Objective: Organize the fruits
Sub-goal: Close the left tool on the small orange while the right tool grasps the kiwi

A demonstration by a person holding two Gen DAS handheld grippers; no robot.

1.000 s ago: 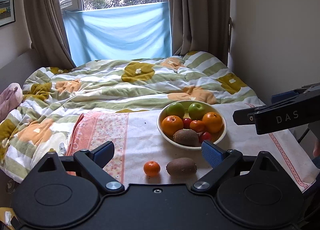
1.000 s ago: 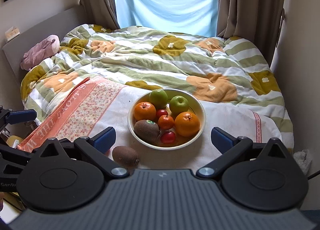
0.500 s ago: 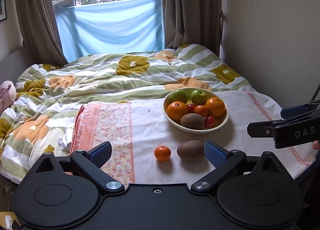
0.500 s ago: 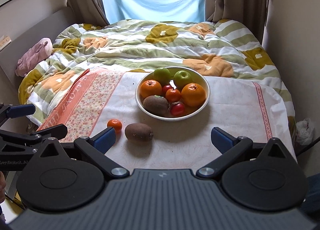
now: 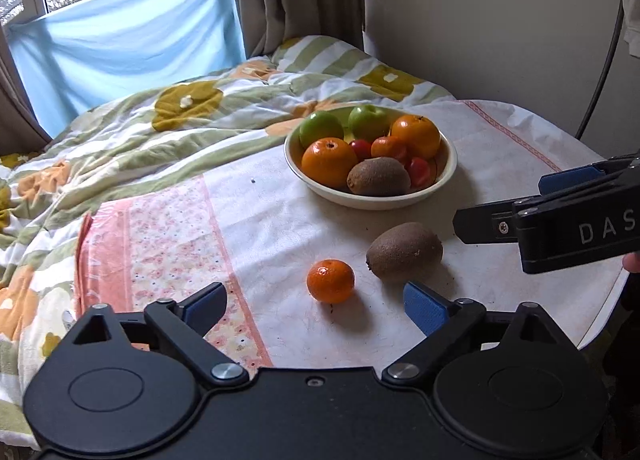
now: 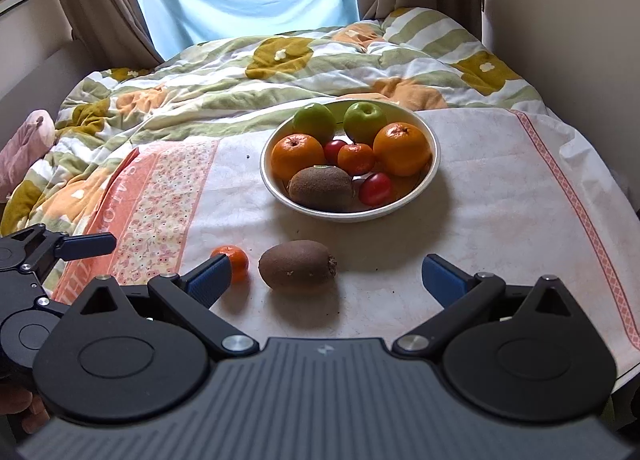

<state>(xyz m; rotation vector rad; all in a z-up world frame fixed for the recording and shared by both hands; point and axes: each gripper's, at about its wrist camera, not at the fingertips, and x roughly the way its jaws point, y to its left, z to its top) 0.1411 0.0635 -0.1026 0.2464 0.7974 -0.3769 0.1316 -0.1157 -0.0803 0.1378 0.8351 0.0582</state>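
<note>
A small mandarin [image 5: 331, 281] and a brown kiwi [image 5: 404, 251] lie loose on the white cloth in front of a cream bowl [image 5: 372, 202]. The bowl holds green apples, oranges, a kiwi and small red fruits. My left gripper [image 5: 314, 306] hovers just short of the mandarin. Its jaws are closing, wide apart, and touch nothing. My right gripper [image 6: 326, 278] is open and faces the loose kiwi [image 6: 298, 265], which lies just ahead of its gap. The mandarin [image 6: 236, 260] peeks from behind the right gripper's left pad. Each gripper shows at the edge of the other's view.
A white tablecloth [image 6: 500, 196] with a pink floral band [image 6: 156, 196] covers the table. Its rounded edge falls away at the right. A bed with a green-striped flowered quilt [image 6: 240, 88] lies behind the bowl [image 6: 348, 216]. A wall stands close on the right.
Both grippers have come down and forward toward the table, rolling a little. The loose mandarin and kiwi now sit larger and closer to the fingertips. No fruit has moved.
</note>
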